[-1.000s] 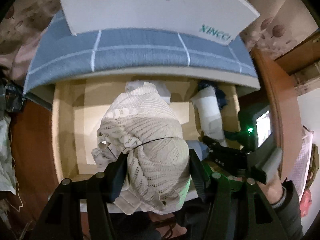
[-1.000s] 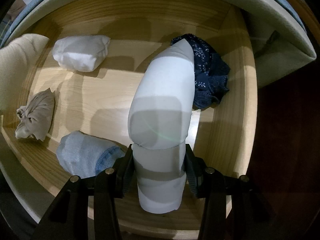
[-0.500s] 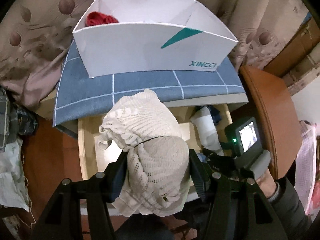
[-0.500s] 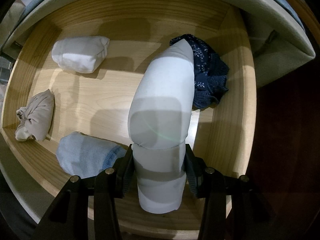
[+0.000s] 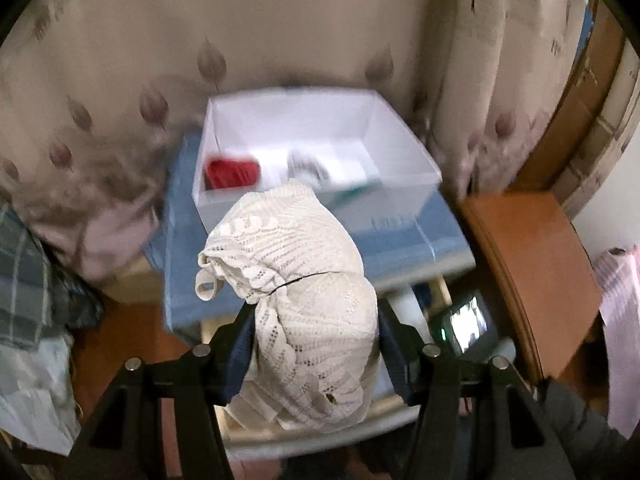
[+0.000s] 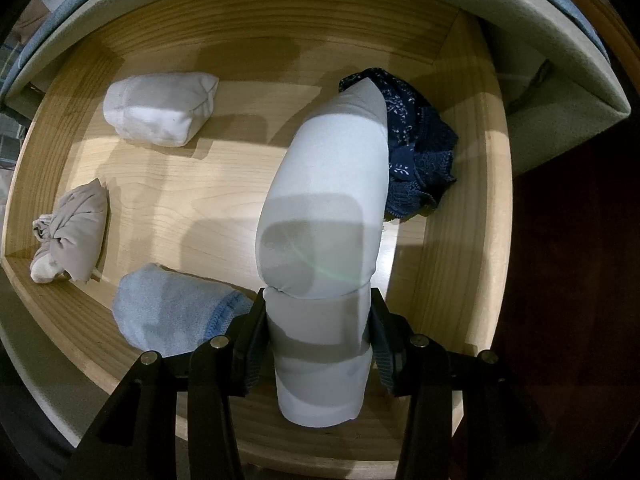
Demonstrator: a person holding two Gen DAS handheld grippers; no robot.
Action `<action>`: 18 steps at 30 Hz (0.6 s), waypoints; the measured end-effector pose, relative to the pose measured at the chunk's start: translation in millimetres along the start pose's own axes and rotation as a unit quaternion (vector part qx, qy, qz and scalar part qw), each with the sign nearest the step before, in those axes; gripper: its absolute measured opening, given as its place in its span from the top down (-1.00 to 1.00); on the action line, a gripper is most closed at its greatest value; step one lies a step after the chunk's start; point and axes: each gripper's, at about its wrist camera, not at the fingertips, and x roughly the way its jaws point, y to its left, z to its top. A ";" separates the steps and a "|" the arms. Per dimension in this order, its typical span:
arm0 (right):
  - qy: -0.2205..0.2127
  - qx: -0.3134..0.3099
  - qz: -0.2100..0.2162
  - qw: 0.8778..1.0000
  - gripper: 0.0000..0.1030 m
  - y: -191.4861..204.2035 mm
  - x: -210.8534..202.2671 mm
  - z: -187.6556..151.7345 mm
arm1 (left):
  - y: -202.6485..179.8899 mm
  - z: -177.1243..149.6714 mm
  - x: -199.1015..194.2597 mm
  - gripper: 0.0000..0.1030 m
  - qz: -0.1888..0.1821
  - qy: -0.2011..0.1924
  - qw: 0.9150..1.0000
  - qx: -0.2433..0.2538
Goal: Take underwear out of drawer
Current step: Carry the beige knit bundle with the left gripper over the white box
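Note:
My left gripper (image 5: 316,344) is shut on a cream lace underwear bundle (image 5: 296,280) and holds it high above the drawer, in front of a white box (image 5: 400,148) that holds a red item (image 5: 230,172). My right gripper (image 6: 318,332) is shut on a rolled pale grey underwear (image 6: 324,220) over the open wooden drawer (image 6: 460,208). In the drawer lie a white roll (image 6: 160,114), a beige bundle (image 6: 74,232), a light blue roll (image 6: 168,308) and a dark blue patterned piece (image 6: 418,148).
The white box stands on a blue checked cloth (image 5: 180,240) over the cabinet top. A patterned curtain (image 5: 120,60) hangs behind. A brown wooden panel (image 5: 528,272) is at the right, clothes (image 5: 32,280) at the left. The right gripper's camera screen (image 5: 468,326) shows below.
My left gripper has risen with the lace bundle from inside the drawer to above the white box's rim. The right gripper has stayed still, holding the grey roll.

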 end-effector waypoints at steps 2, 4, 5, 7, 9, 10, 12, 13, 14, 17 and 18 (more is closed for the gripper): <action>0.000 0.000 0.000 1.000 0.17 -0.1 0.1 0.1 | 2.6 15.0 -3.8 -0.12 0.018 -0.026 0.999 0.007; 0.000 0.000 0.000 1.000 0.17 -1.0 -0.4 0.1 | 5.2 28.9 -0.8 -0.12 0.033 -0.038 0.999 0.018; 0.000 -0.001 0.000 1.000 0.17 -0.9 -0.2 0.2 | 7.5 38.5 3.0 -0.12 0.042 -0.044 0.998 0.020; 0.001 0.000 -0.001 1.000 0.17 -0.6 0.1 0.4 | 9.3 53.6 11.4 -0.12 0.051 -0.047 0.997 0.030; 0.000 0.000 0.000 1.000 0.17 -1.1 -1.9 -0.8 | 13.1 70.4 21.3 -0.12 0.064 -0.054 0.996 0.035; -0.001 0.001 0.000 1.000 0.17 -2.0 -2.5 -1.2 | 14.5 79.7 28.3 -0.12 0.066 -0.055 0.996 0.039; -0.001 0.001 0.001 1.000 0.17 -3.6 -3.2 -1.8 | 18.3 94.6 39.7 -0.12 0.066 -0.058 0.995 0.040; -0.001 0.001 0.001 1.000 0.17 -4.3 -3.2 -1.9 | 19.7 100.8 45.6 -0.12 0.066 -0.057 0.995 0.040; -0.001 0.001 0.001 1.000 0.17 -3.5 -2.7 -1.6 | 20.8 106.9 52.2 -0.13 0.066 -0.056 0.995 0.041; -0.002 0.002 0.002 1.000 0.17 -4.7 -2.5 -2.0 | 24.0 120.0 75.5 -0.13 0.064 -0.045 0.996 0.041; -0.003 0.003 0.002 1.000 0.17 -6.2 -1.8 -2.9 | 25.2 123.6 85.4 -0.13 0.060 -0.036 0.997 0.039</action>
